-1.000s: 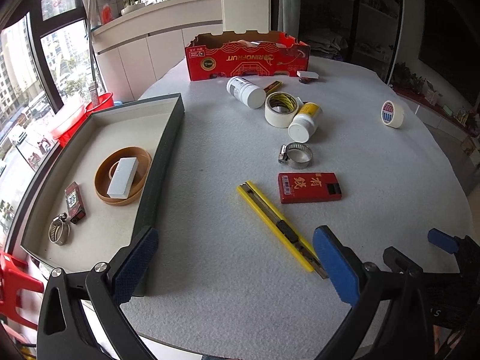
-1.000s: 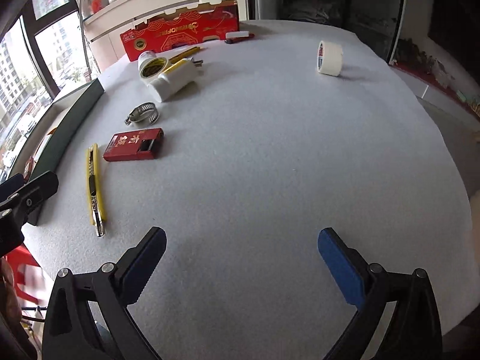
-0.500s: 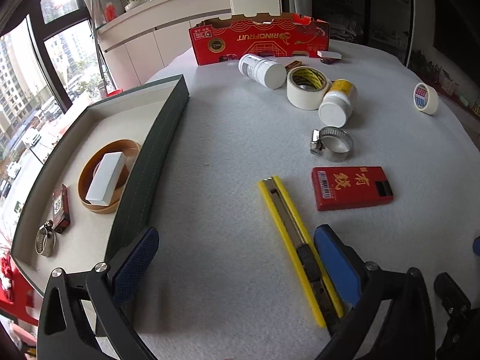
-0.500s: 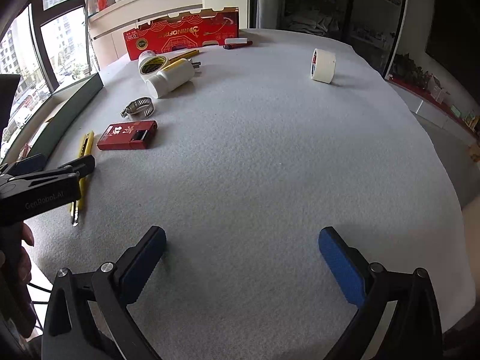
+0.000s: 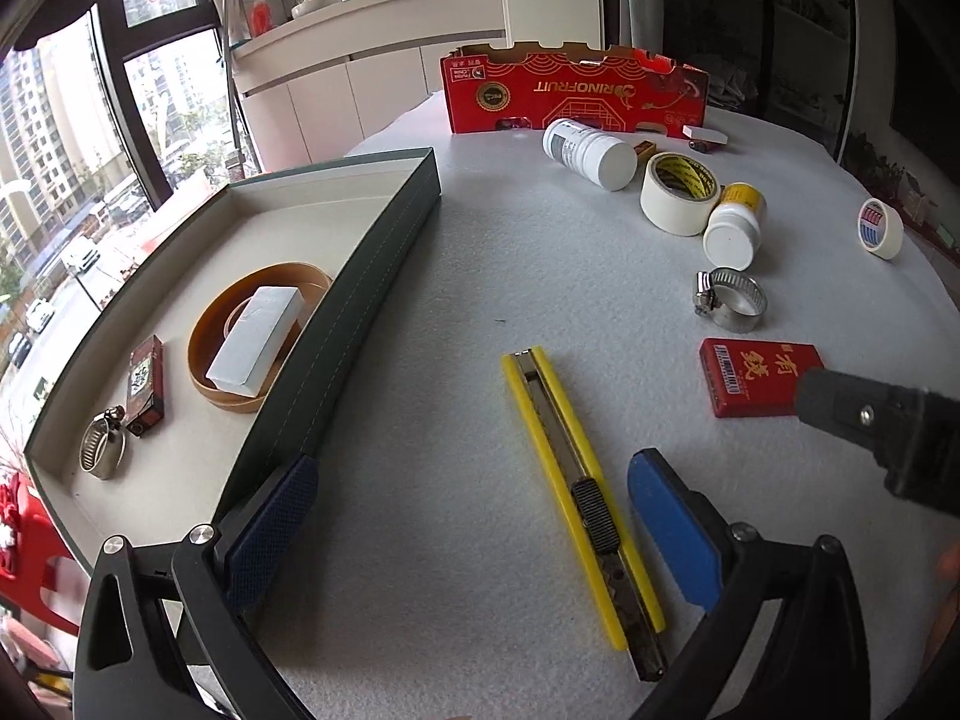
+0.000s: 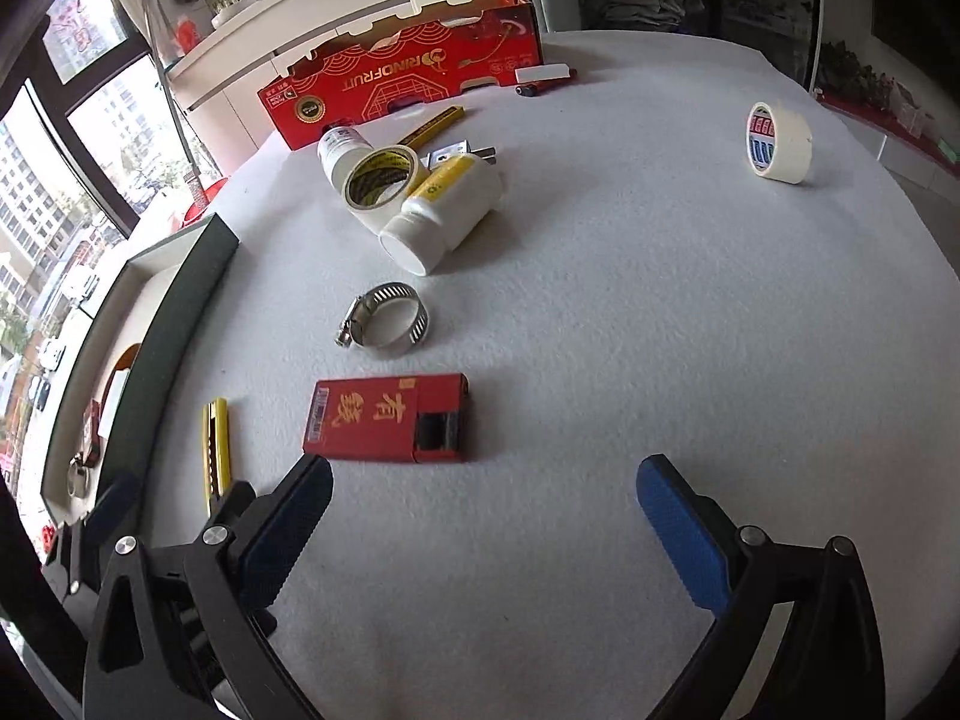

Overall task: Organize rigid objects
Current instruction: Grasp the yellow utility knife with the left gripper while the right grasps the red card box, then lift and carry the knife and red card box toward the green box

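The left gripper (image 5: 471, 516) is held spread and empty, with the knife (image 5: 579, 480) lying flat on the table (image 5: 456, 276) between its fingers, close to the right one. The right gripper (image 6: 483, 510) is likewise spread and empty, just short of the red box (image 6: 387, 417), which lies beside the knife. A slip is judged likely if the thin knife is pinched off-centre; the blade end could swing. The tray (image 5: 360, 276) lies left of the knife, and its wall could be struck on the way over.
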A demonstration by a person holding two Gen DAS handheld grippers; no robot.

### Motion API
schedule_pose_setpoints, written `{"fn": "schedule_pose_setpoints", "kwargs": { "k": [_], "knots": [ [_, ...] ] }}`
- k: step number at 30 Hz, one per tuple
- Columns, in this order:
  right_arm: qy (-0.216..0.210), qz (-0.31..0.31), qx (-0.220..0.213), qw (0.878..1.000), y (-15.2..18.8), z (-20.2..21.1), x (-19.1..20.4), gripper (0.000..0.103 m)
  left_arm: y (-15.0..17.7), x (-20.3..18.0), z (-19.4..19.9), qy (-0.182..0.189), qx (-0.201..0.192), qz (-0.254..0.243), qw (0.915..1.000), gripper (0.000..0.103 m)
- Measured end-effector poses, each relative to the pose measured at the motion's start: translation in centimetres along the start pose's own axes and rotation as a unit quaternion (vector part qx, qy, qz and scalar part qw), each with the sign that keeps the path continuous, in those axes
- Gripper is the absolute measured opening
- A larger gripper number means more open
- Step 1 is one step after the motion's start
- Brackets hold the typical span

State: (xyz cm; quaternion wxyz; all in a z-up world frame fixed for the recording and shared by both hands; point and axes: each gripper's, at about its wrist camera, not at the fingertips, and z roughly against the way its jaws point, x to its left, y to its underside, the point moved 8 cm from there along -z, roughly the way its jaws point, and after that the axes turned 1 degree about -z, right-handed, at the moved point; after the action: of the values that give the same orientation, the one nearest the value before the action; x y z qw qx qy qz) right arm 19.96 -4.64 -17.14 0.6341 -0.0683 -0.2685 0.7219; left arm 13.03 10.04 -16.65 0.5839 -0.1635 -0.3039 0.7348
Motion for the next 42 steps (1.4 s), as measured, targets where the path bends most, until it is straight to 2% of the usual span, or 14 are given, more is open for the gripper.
{"fn": "schedule_pose_setpoints", "kwargs": {
  "k": [4,9,11,12,13,17,20,25,30,31,33,34,35,42],
  "knots": [
    [0.016,0.044,0.019,0.999,-0.5,-1.3,2.5,0.102,0.2,0.0,0.4,-0.006,-0.022,-0.002,0.9997,0.103],
    [0.076,0.113,0.017,0.991,-0.7,-2.9,4.5,0.102,0.1,0.0,0.4,-0.015,-0.029,0.009,0.9994,0.103],
    [0.071,0.115,0.009,0.991,-0.6,-2.6,4.6,0.095,0.0,0.0,0.3,-0.014,-0.021,0.013,0.9996,0.103],
    [0.069,0.118,0.003,0.991,-0.5,-2.2,4.5,0.081,0.0,0.1,0.2,-0.012,-0.015,0.015,0.9997,0.103],
    [0.068,0.117,0.006,0.991,-0.4,-2.0,4.2,0.073,0.0,0.1,0.1,-0.012,-0.010,0.018,0.9997,0.103],
    [0.065,0.110,0.004,0.992,0.4,-0.8,2.0,0.073,-0.3,-0.3,-0.3,-0.006,0.011,0.033,0.9994,0.103],
    [0.051,0.056,0.007,0.997,1.5,1.0,-1.3,0.073,-0.5,-1.3,-0.2,-0.012,0.010,0.014,0.9998,0.103],
    [0.095,0.038,0.001,0.995,4.6,4.0,-6.5,0.073,-0.7,-2.2,-1.1,0.019,0.046,0.068,0.9965,0.103],
    [0.105,0.034,-0.017,0.994,6.3,5.4,-7.8,0.073,-0.7,-3.6,-1.2,0.030,0.068,0.054,0.9958,0.101],
    [0.106,0.032,-0.020,0.994,6.4,5.6,-7.8,0.073,-0.7,-4.0,-0.8,0.037,0.063,0.046,0.9962,0.092],
    [0.108,0.028,-0.023,0.993,6.3,5.6,-7.9,0.073,-0.6,-4.9,0.4,0.054,0.050,0.024,0.9970,0.057],
    [0.108,0.027,-0.025,0.994,6.4,5.6,-7.9,0.073,-0.5,-5.2,0.8,0.064,0.048,0.014,0.9967,0.026],
    [0.107,0.026,-0.026,0.994,6.6,5.7,-7.9,0.073,-0.3,-5.6,1.1,0.082,0.051,0.007,0.9953,0.017],
    [0.093,0.003,-0.036,0.995,7.5,6.9,-7.8,0.073,1.3,-6.9,3.8,0.112,0.050,-0.016,0.9923,0.017]
  ]
}}
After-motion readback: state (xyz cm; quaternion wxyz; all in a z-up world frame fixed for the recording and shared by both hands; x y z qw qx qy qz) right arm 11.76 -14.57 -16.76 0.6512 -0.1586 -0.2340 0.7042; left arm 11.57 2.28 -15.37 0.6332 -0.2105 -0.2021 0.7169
